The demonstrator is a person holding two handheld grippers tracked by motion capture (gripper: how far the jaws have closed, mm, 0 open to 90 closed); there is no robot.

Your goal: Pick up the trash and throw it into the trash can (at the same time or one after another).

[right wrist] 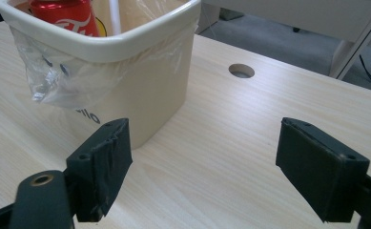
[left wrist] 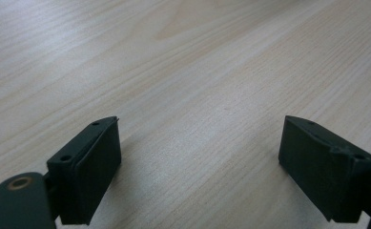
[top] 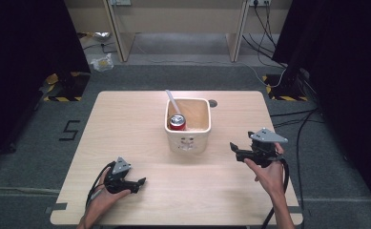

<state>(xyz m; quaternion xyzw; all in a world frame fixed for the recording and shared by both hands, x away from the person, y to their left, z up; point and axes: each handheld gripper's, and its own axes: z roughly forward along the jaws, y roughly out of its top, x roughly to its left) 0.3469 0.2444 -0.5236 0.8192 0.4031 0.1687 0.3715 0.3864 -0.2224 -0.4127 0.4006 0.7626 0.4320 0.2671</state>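
Sitting near the middle of the counter [top: 126,138], toward its far side, a cream square bin [top: 188,139] is holding a red soda can [top: 177,122] upright in its near-left corner, with a white stick-like utensil [top: 172,101] leaning out over the far-left rim. In the right gripper view a clear plastic liner [right wrist: 54,81] is hanging folded over the bin's rim and down its outer wall, partly covering dark lettering on the side. A round cable hole [top: 213,102] is showing in the counter just beyond the bin's far-right corner. The right claw [top: 234,148] is hovering just right of the bin, near its front corner, pointing toward it; its jaws are standing spread wide with nothing between them, the bin's corner showing beyond the left jaw and not touching it. The left claw [top: 141,181] is resting low at the near-left part of the counter, well apart from the bin, pointing right; its jaws are also spread wide, gripping nothing, bare wood showing between them. A hand is gripping each tool, forearms coming in from the near edge, cables trailing back beside them. Grey floor is surrounding the counter.
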